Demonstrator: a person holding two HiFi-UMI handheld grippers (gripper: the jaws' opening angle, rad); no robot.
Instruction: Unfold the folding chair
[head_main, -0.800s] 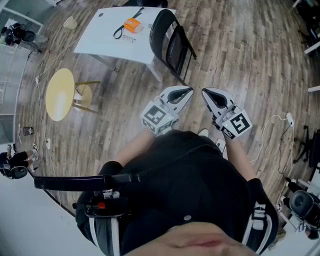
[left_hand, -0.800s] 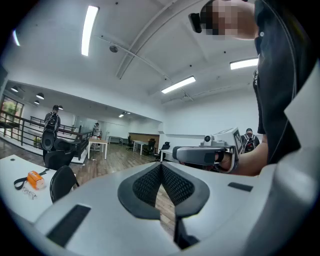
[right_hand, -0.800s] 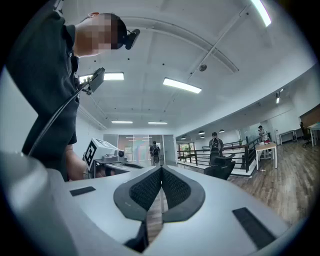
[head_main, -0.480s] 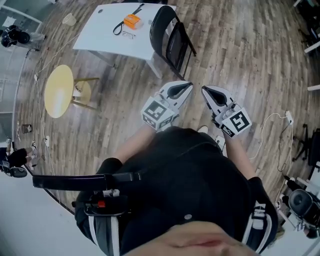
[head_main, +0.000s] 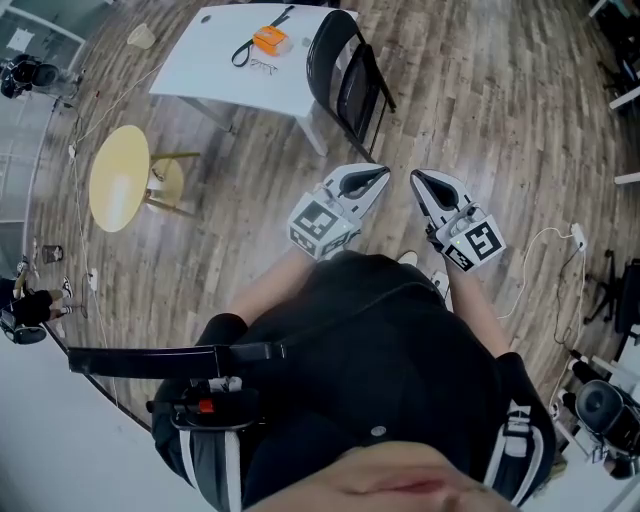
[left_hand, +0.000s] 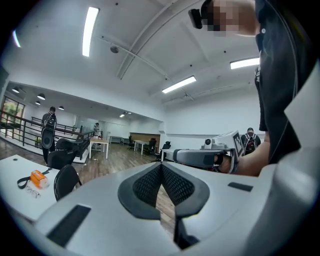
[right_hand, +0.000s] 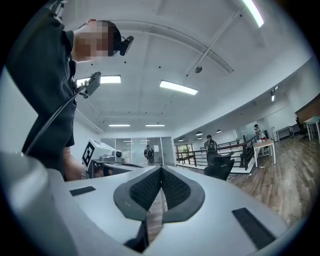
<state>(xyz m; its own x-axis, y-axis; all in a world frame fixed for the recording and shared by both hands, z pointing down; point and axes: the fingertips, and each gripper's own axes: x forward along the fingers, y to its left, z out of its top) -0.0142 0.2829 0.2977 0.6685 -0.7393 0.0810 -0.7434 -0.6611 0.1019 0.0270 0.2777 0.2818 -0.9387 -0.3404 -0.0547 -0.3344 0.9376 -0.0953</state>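
Folding chair (head_main: 347, 80) stands beside white table (head_main: 200, 70); any print too small to read.

The folding chair (head_main: 345, 85) stood just beside the right end of the surface (head_main: 205, 75). A strap (head_main: 240, 55) lay on the surface. A stool (head_main: 118, 182) stood on the floor (head_main: 480, 90), left of both.
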